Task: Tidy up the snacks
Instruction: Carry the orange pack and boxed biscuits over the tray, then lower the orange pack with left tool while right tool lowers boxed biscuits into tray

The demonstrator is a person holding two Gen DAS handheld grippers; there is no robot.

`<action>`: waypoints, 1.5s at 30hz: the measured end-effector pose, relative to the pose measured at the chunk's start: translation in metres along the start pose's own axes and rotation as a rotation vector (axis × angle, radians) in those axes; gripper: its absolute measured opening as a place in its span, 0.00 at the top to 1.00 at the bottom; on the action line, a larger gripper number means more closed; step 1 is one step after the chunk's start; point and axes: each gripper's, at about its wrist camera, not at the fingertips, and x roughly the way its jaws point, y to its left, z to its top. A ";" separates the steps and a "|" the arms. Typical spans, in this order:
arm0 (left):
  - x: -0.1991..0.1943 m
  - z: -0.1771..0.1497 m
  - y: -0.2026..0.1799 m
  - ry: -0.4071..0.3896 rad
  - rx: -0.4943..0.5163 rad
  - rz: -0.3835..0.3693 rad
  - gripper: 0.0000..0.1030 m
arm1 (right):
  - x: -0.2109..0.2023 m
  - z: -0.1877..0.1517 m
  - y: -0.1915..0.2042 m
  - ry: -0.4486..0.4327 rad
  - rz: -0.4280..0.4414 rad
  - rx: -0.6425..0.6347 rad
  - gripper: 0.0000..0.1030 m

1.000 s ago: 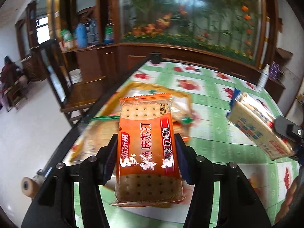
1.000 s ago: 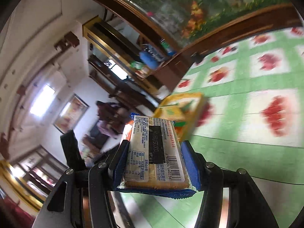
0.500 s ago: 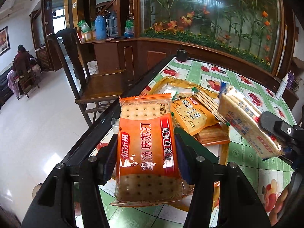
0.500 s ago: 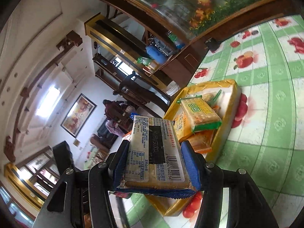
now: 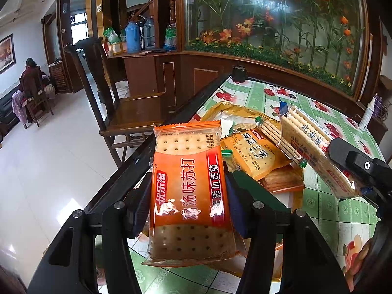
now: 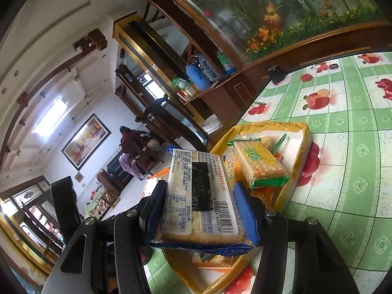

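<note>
Two claws [image 5: 188, 193] [image 6: 199, 203], each pinching a cracker pack [image 5: 189, 191] [image 6: 198, 196], apparently above the yellow bag [image 6: 301, 147].

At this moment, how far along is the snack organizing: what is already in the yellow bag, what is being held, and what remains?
Done: a green-edged cracker pack and a yellow cracker pack already lie in the open yellow bag. In hand: the left gripper clamps an orange soda-cracker pack; the right gripper clamps a blue-edged cracker pack, both above the bag. Left: releasing both into it.

A dark wooden chair [image 5: 117, 93] stands on the glossy pale floor [image 5: 49, 166]. A framed painting [image 6: 85, 140] hangs on the white wall [image 6: 58, 161].
</note>
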 end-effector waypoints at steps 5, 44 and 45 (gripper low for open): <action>-0.001 0.003 0.002 -0.006 0.001 0.000 0.47 | 0.003 -0.002 0.006 -0.002 -0.021 -0.022 0.45; -0.004 0.002 0.008 -0.032 -0.010 -0.006 0.47 | 0.028 -0.006 0.035 0.026 -0.106 -0.141 0.45; -0.003 0.002 0.008 -0.029 -0.012 -0.007 0.47 | 0.029 -0.006 0.035 0.026 -0.108 -0.142 0.45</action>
